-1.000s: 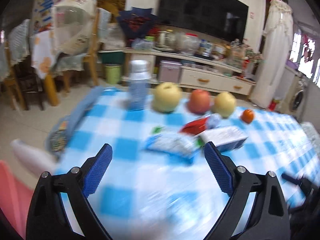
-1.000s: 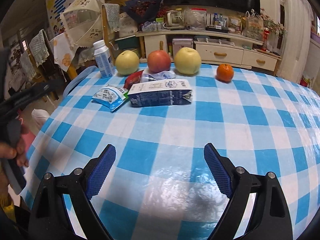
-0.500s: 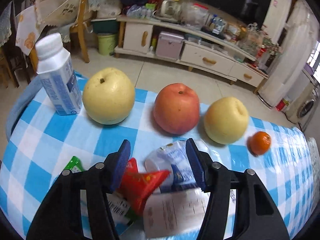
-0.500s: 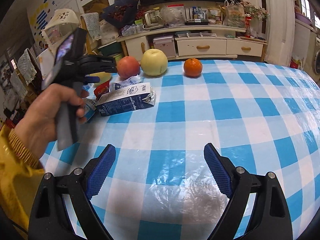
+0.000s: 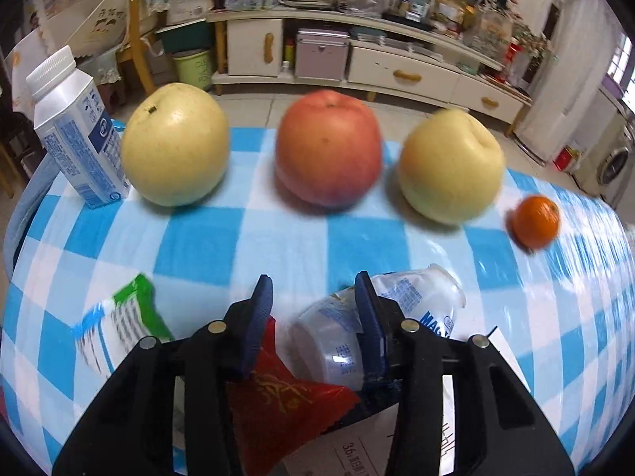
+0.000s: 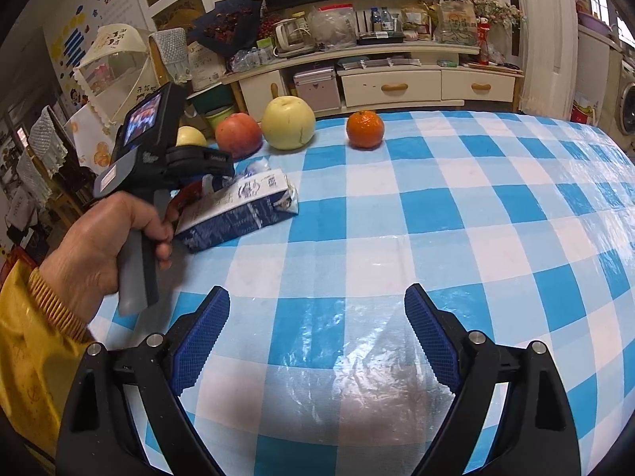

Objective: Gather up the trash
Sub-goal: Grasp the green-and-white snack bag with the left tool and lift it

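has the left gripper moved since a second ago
Yes. The left gripper has pushed forward toward the red apple, which now looms larger, and its jaws have narrowed.

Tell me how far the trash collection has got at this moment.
Done: nothing that shows; all the litter lies on the checked tablecloth. In hand: the left gripper, jaws narrowed but clamping nothing, sits low over the clear cup and red wrapper; the right gripper hangs open over bare cloth. Left: cup, wrapper, green-and-white packet, blue carton.
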`<move>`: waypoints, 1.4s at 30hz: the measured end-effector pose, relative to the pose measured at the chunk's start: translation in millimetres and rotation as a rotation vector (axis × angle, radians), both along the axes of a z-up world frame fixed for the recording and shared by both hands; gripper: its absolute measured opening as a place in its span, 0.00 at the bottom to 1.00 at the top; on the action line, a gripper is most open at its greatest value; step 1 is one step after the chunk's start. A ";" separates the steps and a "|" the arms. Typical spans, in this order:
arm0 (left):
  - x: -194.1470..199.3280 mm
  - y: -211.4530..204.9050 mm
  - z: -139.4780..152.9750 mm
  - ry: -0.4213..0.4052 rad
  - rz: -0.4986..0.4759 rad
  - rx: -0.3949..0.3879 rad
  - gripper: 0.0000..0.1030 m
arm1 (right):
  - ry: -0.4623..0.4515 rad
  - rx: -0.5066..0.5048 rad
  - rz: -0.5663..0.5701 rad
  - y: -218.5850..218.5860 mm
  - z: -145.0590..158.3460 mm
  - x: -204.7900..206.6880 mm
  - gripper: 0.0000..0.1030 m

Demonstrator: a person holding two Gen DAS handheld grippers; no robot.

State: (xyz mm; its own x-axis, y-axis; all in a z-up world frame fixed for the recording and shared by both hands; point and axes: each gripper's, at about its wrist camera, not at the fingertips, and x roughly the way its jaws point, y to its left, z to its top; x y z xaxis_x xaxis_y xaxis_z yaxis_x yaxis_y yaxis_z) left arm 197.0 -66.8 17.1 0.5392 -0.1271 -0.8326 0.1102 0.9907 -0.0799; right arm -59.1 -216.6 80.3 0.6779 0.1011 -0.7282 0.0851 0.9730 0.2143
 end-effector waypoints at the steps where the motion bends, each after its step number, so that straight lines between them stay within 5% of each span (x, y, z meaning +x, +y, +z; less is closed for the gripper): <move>1: -9.9 -3.4 -0.1 0.000 -0.026 0.001 0.43 | 0.000 0.000 -0.006 -1.6 0.1 -0.2 0.87; 14: -151.2 -7.5 -3.1 -0.017 -0.208 -0.053 0.43 | 0.076 0.065 -0.034 -20.0 -15.8 1.8 0.86; 18: -169.9 23.6 10.5 -0.056 -0.154 -0.113 0.45 | 0.097 0.095 -0.015 -18.6 -21.3 1.3 0.86; 21: -155.8 61.3 29.3 -0.105 -0.049 -0.150 0.62 | 0.118 0.107 0.020 -11.9 -25.3 3.2 0.86; 28: -102.2 107.8 32.8 -0.076 0.106 -0.111 0.74 | 0.110 0.082 0.107 12.5 -23.0 7.7 0.86; 36: -46.4 107.6 4.1 0.033 0.181 -0.090 0.74 | 0.088 0.044 0.153 27.4 -19.9 8.2 0.87; 39: -34.2 103.5 -3.2 0.055 0.208 -0.015 0.73 | 0.083 0.031 0.162 30.2 -19.7 9.2 0.87; 42: -29.6 100.9 -8.7 0.060 0.205 0.020 0.59 | 0.075 0.036 0.172 32.6 -18.7 10.1 0.87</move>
State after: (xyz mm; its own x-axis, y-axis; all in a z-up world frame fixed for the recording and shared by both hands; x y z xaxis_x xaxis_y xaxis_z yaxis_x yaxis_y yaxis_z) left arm 167.4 34.2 8.4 0.5015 -0.0028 -0.8651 -0.0978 0.9934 -0.0599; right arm -49.0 -184.0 61.6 0.5923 0.2376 -0.7699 -0.0649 0.9665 0.2483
